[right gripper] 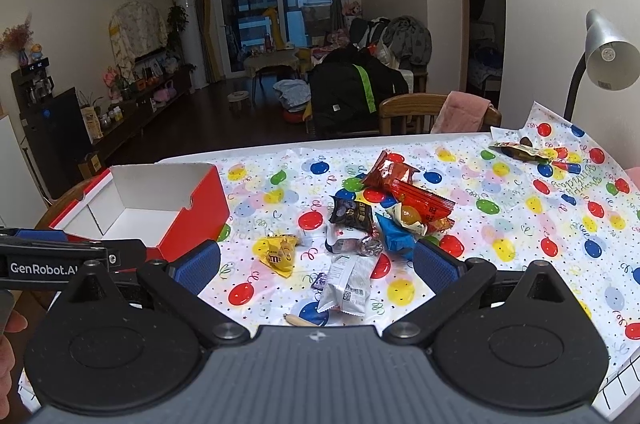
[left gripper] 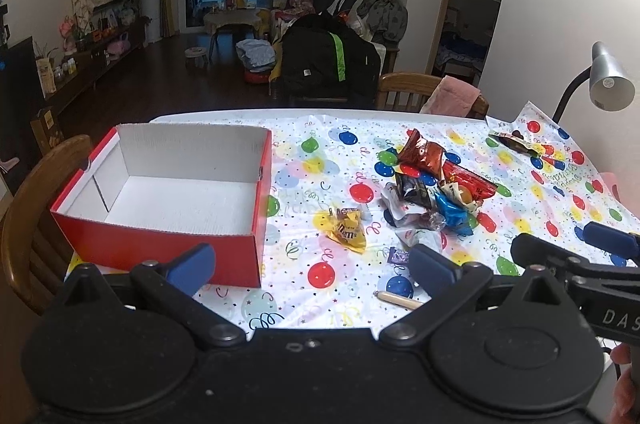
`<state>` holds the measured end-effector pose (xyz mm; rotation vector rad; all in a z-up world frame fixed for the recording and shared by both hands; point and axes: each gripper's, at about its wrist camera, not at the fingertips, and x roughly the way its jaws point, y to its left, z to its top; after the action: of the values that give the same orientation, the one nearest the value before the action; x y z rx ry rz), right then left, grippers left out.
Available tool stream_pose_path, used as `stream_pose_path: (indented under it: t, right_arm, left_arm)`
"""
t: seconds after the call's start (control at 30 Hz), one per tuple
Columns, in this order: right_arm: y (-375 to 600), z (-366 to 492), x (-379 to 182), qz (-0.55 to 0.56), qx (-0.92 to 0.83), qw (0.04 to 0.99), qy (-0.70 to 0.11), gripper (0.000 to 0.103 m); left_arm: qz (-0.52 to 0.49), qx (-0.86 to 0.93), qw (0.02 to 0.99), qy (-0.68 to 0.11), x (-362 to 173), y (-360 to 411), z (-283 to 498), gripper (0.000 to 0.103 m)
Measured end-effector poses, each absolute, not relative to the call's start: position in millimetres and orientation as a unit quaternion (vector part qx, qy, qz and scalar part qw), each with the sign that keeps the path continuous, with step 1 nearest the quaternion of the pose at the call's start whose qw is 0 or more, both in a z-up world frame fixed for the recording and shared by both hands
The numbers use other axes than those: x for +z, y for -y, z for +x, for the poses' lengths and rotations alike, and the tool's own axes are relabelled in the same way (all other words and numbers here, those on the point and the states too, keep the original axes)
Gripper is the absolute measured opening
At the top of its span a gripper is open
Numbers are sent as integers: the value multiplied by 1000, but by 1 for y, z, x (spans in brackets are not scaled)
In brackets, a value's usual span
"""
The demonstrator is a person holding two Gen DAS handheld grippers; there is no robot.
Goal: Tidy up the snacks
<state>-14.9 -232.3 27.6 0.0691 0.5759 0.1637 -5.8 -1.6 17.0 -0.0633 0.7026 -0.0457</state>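
Observation:
An open red box (left gripper: 168,200) (right gripper: 160,208) with a white, bare inside sits at the table's left. A yellow candy bag (left gripper: 346,228) (right gripper: 280,254) lies alone on the balloon-print cloth. Right of it is a pile of snack packets (left gripper: 432,184) (right gripper: 384,212): red, dark, blue and silver wrappers. A white-silver packet (right gripper: 346,288) and a small purple candy (left gripper: 398,256) lie nearer. My left gripper (left gripper: 312,264) hovers open near the table's front edge, by the box's right corner. My right gripper (right gripper: 316,262) is open above the white packet, holding nothing.
A dark snack packet (left gripper: 514,142) (right gripper: 520,150) lies apart at the far right of the cloth. A grey desk lamp (left gripper: 608,80) (right gripper: 604,56) stands at the right edge. Wooden chairs (left gripper: 404,92) sit behind and left of the table. A small wooden stick (left gripper: 396,298) lies near the front.

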Motion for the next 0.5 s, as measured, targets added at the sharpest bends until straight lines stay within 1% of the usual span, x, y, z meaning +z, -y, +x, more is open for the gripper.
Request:
stream_pose_path:
  t: [0.5]
  right_arm:
    - [236, -31, 36, 33, 87, 960, -263, 103]
  left_arm:
    - [-18, -28, 945, -326, 26, 12, -20, 103]
